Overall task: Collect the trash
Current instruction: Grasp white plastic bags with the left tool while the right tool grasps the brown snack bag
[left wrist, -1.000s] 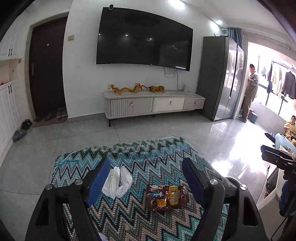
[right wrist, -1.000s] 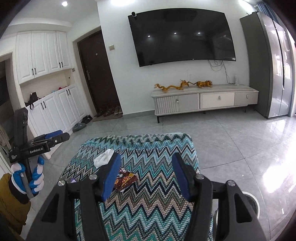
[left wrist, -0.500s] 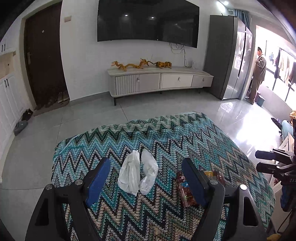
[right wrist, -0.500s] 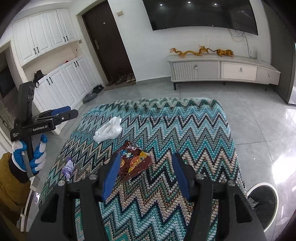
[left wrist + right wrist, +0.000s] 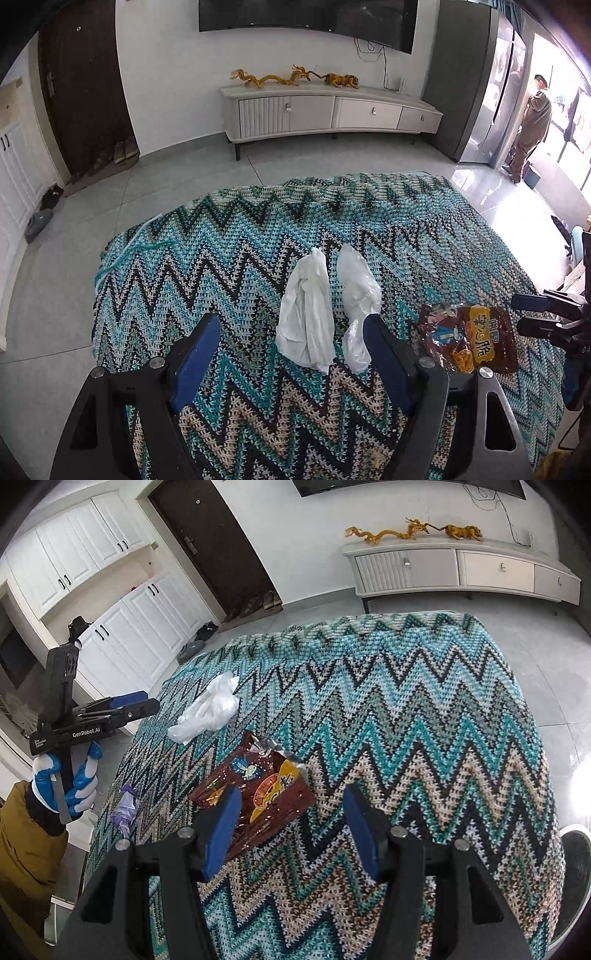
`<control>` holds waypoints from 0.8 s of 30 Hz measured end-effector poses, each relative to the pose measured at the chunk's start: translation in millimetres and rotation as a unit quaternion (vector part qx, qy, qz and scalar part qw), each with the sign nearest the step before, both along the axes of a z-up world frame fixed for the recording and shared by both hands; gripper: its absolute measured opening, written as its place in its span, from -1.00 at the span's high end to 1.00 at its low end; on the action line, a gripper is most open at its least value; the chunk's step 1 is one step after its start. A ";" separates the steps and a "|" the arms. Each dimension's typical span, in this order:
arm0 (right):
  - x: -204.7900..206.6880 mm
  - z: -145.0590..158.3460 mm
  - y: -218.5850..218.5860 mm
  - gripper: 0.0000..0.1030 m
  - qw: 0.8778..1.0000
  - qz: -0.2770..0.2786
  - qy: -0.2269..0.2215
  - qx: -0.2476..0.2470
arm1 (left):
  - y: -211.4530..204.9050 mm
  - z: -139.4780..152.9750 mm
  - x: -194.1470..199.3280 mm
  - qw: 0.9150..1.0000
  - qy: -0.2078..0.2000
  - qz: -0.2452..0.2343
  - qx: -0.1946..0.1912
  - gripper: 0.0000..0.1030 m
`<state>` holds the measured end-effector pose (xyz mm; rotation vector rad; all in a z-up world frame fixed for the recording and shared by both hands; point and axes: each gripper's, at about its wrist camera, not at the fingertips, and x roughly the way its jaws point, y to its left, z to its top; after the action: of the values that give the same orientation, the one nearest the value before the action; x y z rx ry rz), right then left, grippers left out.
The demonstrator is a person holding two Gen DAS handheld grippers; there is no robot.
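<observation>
Trash lies on my zigzag-cloth counter [image 5: 236, 236]: a white tissue wad [image 5: 306, 317] and clear plastic bag [image 5: 356, 291] side by side toward its middle, a brown snack wrapper [image 5: 258, 790] nearer me, a small purple scrap [image 5: 125, 806] at the left edge. My left hand-held gripper [image 5: 291, 363] hangs open over the tissue, gripping nothing. My right hand-held gripper [image 5: 291, 830] is parted and empty, its left finger over the wrapper's corner. I see bare cloth stretching to the far edge.
</observation>
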<state>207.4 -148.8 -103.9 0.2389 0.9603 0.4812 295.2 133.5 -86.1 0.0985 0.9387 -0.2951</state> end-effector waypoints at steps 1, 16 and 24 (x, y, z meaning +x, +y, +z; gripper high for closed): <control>2.9 -2.6 2.8 -0.08 1.000 0.004 0.003 0.000 | -0.8 -3.1 4.1 1.000 0.003 0.001 0.002 -0.52; 26.6 -39.4 32.9 0.48 0.998 0.042 0.043 0.015 | -25.9 -55.2 38.4 0.997 0.077 -0.004 0.023 0.56; 11.8 -25.9 34.0 0.90 0.999 0.038 0.005 0.015 | -11.6 -32.2 18.2 0.999 0.040 0.021 0.016 0.83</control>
<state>219.2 -114.8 -129.9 0.2323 0.9752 0.5651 313.4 121.9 -118.4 0.0964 1.0238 -0.2467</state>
